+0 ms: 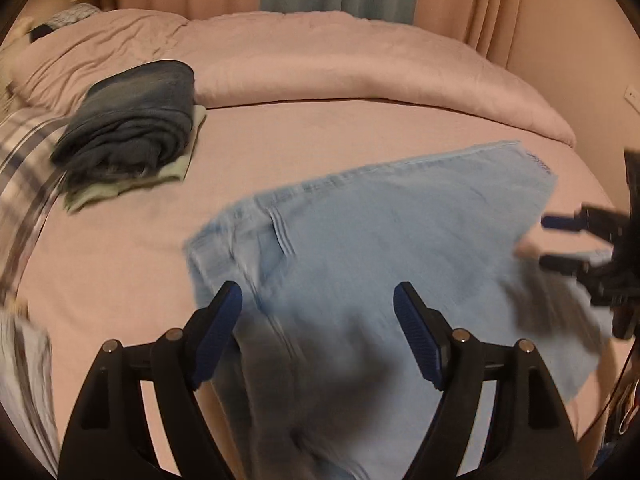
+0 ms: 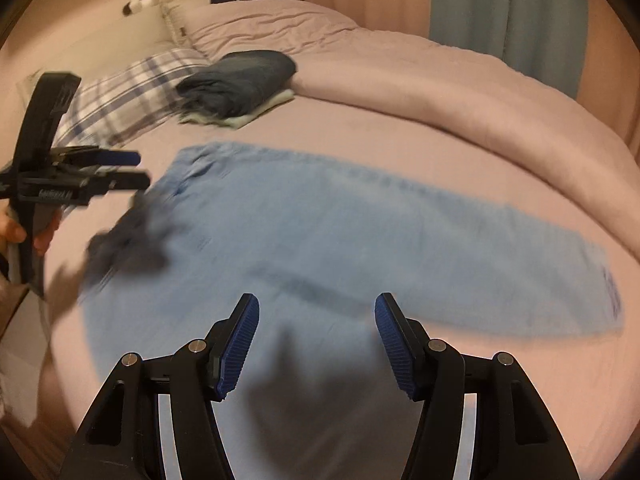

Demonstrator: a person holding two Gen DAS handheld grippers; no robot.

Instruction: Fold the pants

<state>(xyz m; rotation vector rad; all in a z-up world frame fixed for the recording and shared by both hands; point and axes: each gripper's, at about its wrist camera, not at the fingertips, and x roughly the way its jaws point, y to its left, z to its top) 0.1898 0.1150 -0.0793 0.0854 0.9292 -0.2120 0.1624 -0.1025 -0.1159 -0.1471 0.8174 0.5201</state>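
1. Step in hand (judged): between folds. Both claws should next pinch one end of the pants (image 2: 360,232) through both layers at matching edges, then carry it level to the other end.
2. Left claw (image 1: 318,332): jaws wide apart, holding nothing; blue denim lies just beneath and ahead.
3. Right claw (image 2: 316,340): jaws apart, empty, above the near edge.
4. Pants lie flat on the bed (image 2: 400,136), legs stacked, near a pile of folded clothes (image 2: 240,80).
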